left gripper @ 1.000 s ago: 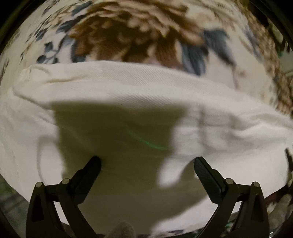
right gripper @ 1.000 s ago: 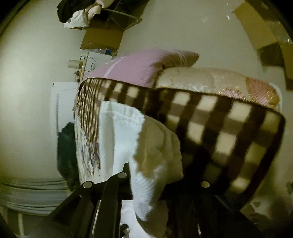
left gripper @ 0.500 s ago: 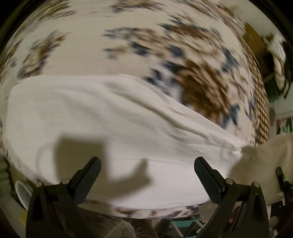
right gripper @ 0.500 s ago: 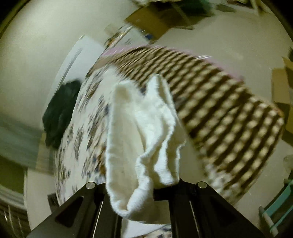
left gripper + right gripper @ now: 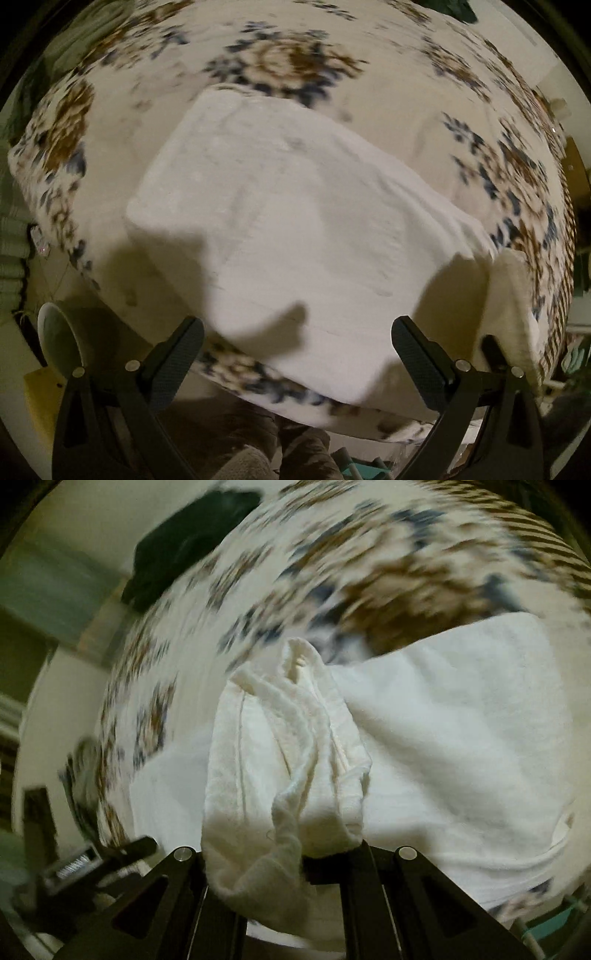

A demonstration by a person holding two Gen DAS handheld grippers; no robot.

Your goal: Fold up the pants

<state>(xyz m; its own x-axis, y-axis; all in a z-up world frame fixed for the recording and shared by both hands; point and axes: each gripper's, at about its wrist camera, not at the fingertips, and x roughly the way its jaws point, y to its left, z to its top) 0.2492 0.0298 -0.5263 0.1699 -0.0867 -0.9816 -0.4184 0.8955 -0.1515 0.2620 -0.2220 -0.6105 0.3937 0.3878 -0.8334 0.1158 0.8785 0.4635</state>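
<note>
Currently white pants [image 5: 295, 229] lie flat on the floral bed [image 5: 295, 62], long axis diagonal. Right hand-held gripper [image 5: 295, 853] pinches a bunched end above them; left hand-held gripper [image 5: 295, 354] hovers spread, empty.

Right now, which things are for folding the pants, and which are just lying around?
For the job: white pants, right gripper clamped on a bunched end, left gripper open above them.

Just lying about: floral blanket, dark clothes, white bowl.
</note>
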